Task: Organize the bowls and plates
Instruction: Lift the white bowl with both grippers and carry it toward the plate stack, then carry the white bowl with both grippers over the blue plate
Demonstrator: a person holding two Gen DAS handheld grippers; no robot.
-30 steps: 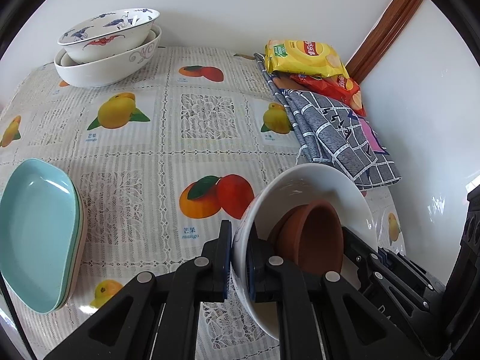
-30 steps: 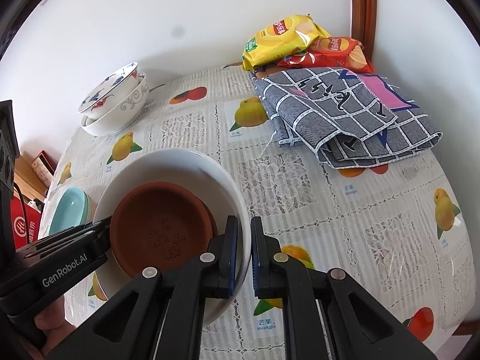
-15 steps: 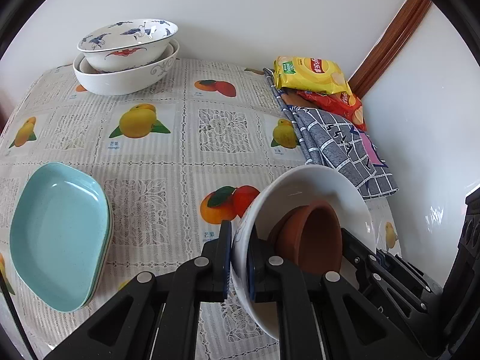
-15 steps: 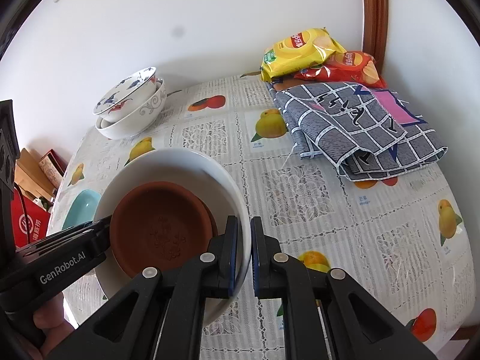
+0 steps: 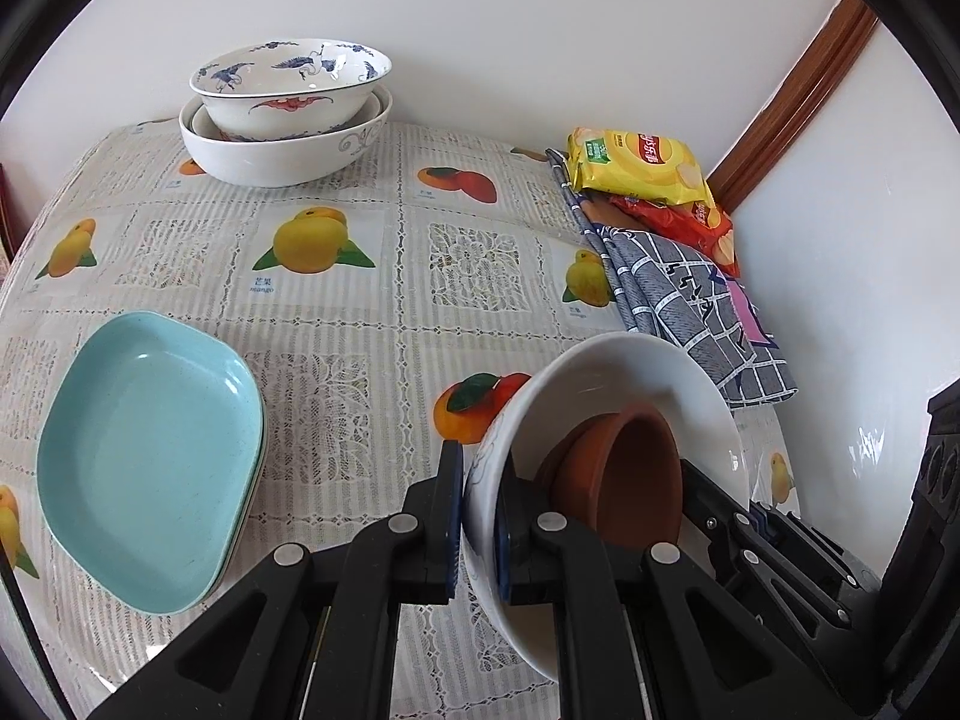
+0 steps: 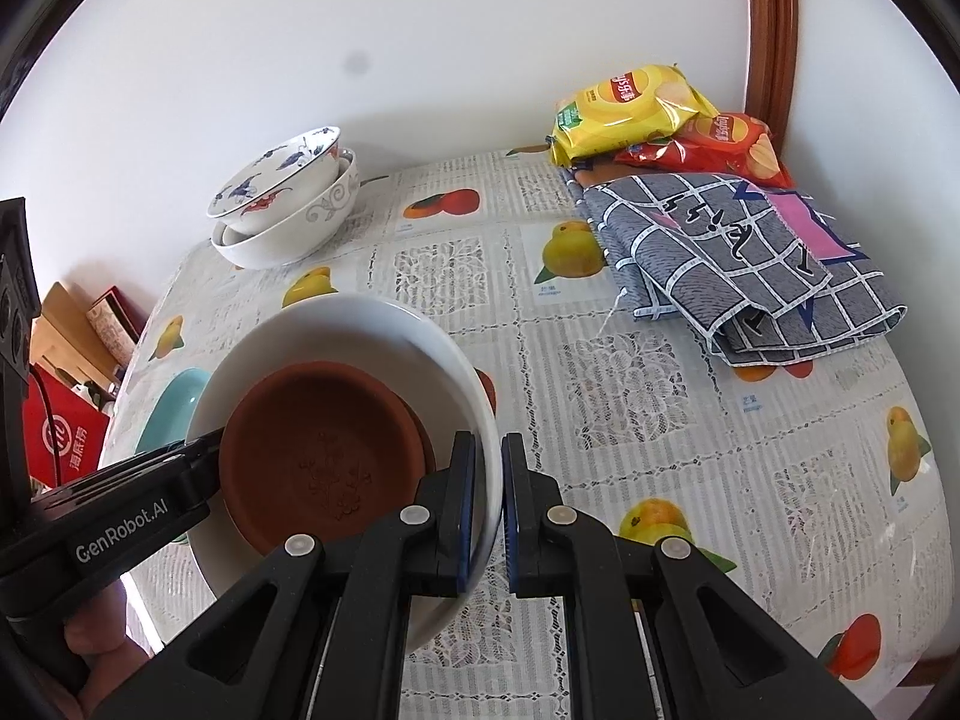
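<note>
Both grippers hold one white bowl (image 5: 624,372) above the table, with a brown clay dish (image 5: 630,474) inside it. My left gripper (image 5: 479,531) is shut on the bowl's left rim. My right gripper (image 6: 487,510) is shut on the right rim of the white bowl (image 6: 372,324), with the brown dish (image 6: 324,450) inside. Two stacked patterned bowls (image 5: 288,114) stand at the table's far left, also in the right wrist view (image 6: 282,204). Stacked teal plates (image 5: 150,456) lie at the near left; their edge shows in the right wrist view (image 6: 171,414).
A folded grey checked cloth (image 6: 738,258) and two chip bags (image 6: 654,114) lie at the far right by the wall corner. The table has a fruit-print lace cover (image 5: 372,324). Red and brown boxes (image 6: 66,396) sit on the floor left of the table.
Both grippers have pulled back and risen with the white bowl; the stacked bowls and teal plates now show further into view. Grips unchanged.
</note>
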